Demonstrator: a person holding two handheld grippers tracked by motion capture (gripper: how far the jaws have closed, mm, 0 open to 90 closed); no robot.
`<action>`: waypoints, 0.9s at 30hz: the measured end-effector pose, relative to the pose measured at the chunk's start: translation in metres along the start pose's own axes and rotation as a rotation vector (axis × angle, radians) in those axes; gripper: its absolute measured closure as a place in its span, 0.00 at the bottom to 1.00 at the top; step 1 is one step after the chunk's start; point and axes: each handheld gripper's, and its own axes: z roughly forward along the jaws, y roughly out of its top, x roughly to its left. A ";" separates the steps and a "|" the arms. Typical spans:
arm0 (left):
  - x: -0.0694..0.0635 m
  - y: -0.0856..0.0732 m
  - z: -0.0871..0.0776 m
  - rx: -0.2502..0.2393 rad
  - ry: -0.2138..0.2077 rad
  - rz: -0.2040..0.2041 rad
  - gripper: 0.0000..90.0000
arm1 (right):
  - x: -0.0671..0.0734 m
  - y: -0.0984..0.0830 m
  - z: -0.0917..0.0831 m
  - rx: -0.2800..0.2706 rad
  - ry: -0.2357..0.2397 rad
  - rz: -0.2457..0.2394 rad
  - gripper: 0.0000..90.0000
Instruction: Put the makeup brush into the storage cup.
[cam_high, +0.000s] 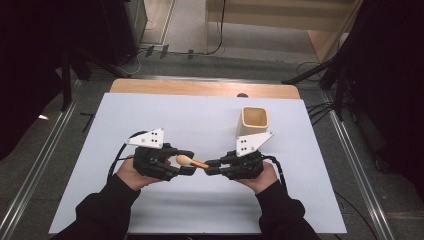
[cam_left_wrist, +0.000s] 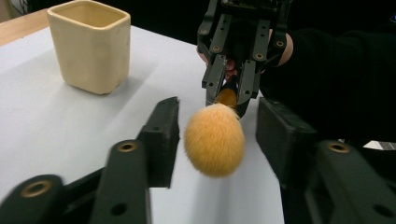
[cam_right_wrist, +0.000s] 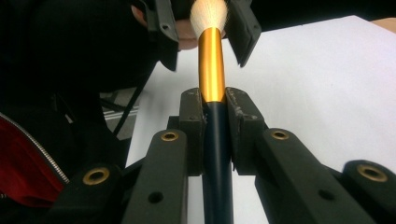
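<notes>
A white-covered table (cam_high: 150, 200) was set in a dim room. The right gripper (cam_right_wrist: 215, 100) was clenched on the brush (cam_right_wrist: 211, 56), its jaws clamped where the gold collar met the dark handle. The fluffy head (cam_left_wrist: 214, 140) was held out between the jaws of the left gripper (cam_left_wrist: 215, 135), which stood either side of it without pressing. A handover was judged to be in hand: the left jaws would have to close lower, on the collar, before any release. The cream cup (cam_high: 253, 122) stood well beyond the right gripper.
</notes>
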 end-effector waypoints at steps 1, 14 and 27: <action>0.000 0.000 0.000 0.000 0.000 0.000 0.61 | 0.000 0.000 0.000 0.000 0.000 0.000 0.88; 0.002 -0.001 0.001 -0.019 -0.049 -0.021 0.77 | 0.000 0.001 0.003 -0.021 0.019 -0.006 0.88; 0.003 0.000 -0.001 -0.012 -0.074 -0.015 0.87 | 0.000 0.000 0.005 -0.003 0.030 -0.010 0.87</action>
